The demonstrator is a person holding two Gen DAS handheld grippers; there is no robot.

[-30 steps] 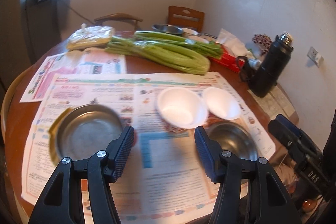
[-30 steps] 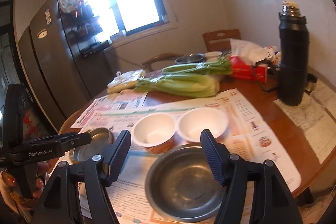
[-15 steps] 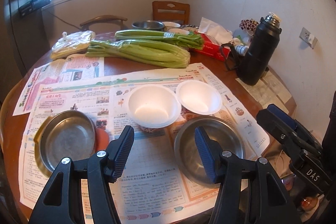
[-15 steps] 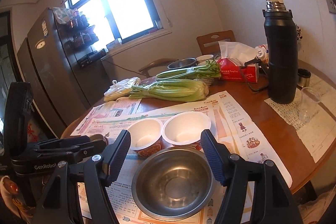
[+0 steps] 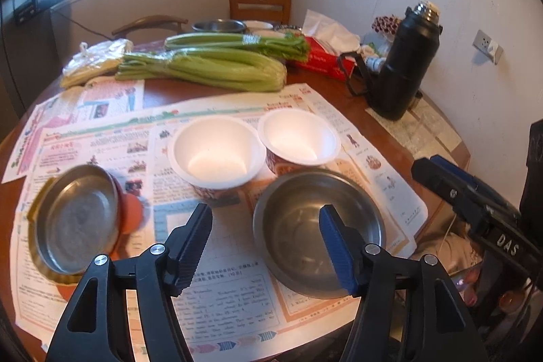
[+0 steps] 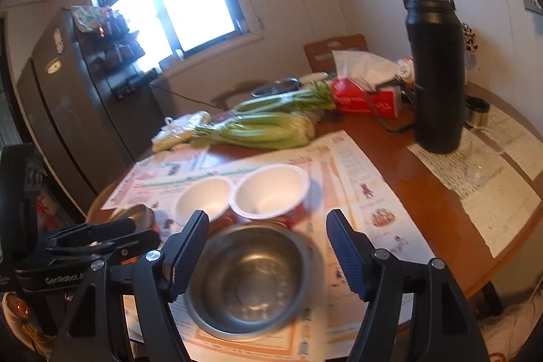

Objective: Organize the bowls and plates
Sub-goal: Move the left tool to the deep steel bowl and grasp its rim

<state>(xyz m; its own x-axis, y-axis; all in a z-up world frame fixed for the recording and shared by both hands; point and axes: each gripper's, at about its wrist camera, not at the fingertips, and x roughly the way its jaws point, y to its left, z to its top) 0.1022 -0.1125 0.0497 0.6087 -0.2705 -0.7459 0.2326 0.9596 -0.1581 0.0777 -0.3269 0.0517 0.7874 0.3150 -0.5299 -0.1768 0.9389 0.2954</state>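
Both tongs hover above the near edge of the round table (image 5: 342, 97), and both are wide open with nothing between their fingers. The left tongs (image 5: 266, 241) hang over the newspaper (image 5: 217, 304), their right finger in front of the steel bowl (image 5: 305, 226). The right tongs (image 6: 268, 246) frame that same steel bowl (image 6: 249, 277), which sits on the paper at the near edge, upright and empty.

Just behind it stand two white cups side by side, rims touching or nearly so: the left cup (image 5: 215, 153) and the right cup (image 5: 298, 138), both upright and empty inside. Off to the left lies a shallow steel dish (image 5: 73, 219), resting on something orange with a yellowish rim around it; blur there keeps the details unclear.

Farther back, two bundles of celery (image 5: 210, 67) lie across the table, with a plastic bag (image 5: 95, 60) at their left end. A red tissue box (image 5: 322, 56) sits behind them, and a black flask (image 5: 405, 67) stands upright at the right, well apart from the bowls. At the far edge there is another steel bowl (image 5: 219, 25).
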